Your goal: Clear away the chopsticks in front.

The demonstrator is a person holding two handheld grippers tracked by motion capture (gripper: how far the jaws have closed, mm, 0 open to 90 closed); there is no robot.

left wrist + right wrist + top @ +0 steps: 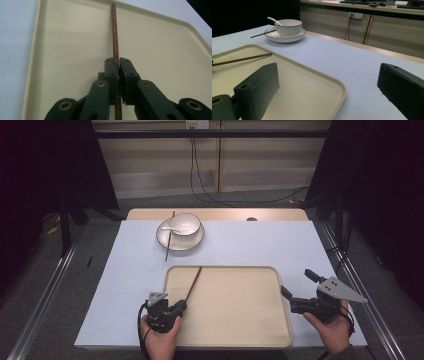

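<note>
Chopstick in tray: a brown stick held at its near end, running from the grip toward 1 o'clock across the tray's left part, its far tip at the back rim; whether the tip rests on the rim or hangs just over it, I cannot tell.
Left gripper: jaws closed tight on that chopstick, at about 7 o'clock of the tray; the pinch near one end probably lets the far end be steered or laid down first.
Tray: cream, shallow, rimmed, lying flat at the near middle of the tabletop, bare apart from the stick, so it looks like the place where tableware gets gathered.
Right gripper: jaws spread wide with nothing between them, at 3 o'clock of the tray just off its right rim, seemingly waiting.
Second chopstick: leaning across the plate's left side at 11 o'clock of the tray, likely next in line.
Bowl: white, on a white plate, with a white spoon inside it.
Tabletop: pale blue sheet, well lit.
</note>
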